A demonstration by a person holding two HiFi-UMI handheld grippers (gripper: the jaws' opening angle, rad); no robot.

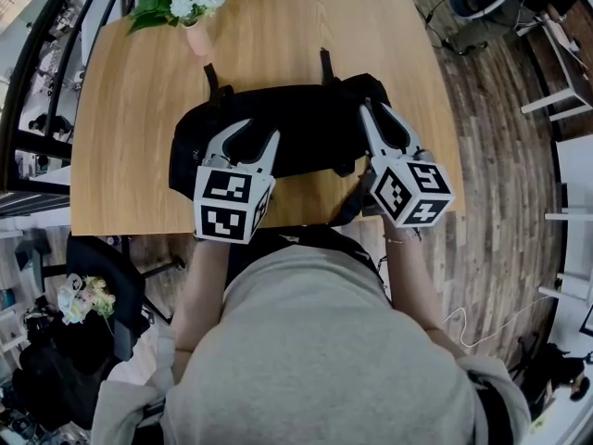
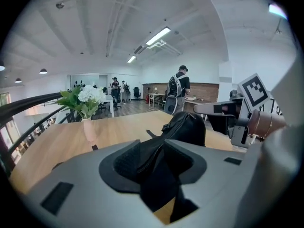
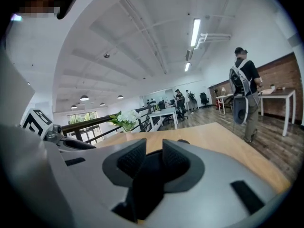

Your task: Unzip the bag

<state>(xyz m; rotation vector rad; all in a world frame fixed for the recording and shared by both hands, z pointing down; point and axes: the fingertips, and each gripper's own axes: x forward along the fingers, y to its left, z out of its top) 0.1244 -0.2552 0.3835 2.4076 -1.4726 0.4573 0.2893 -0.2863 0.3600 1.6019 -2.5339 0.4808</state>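
Left gripper and right gripper are held with jaws parted, nothing clamped, at the table's near edge, where the black bag is laid flat — judged soft and slack, so fabric is best pinned while the small zipper pull is pinched.

"What is the person wearing?"

"A pale grey top, with its sleeves bunched towards the lower corners of the head view. There's also a thin bracelet at lower right of centre."

"And the tools?"

"The left gripper and right gripper have light grey, curved fingers. Each carries a white cube with black square markers. In the gripper views, the dark ribbed pads sit in smooth grey shells with small dark slots."
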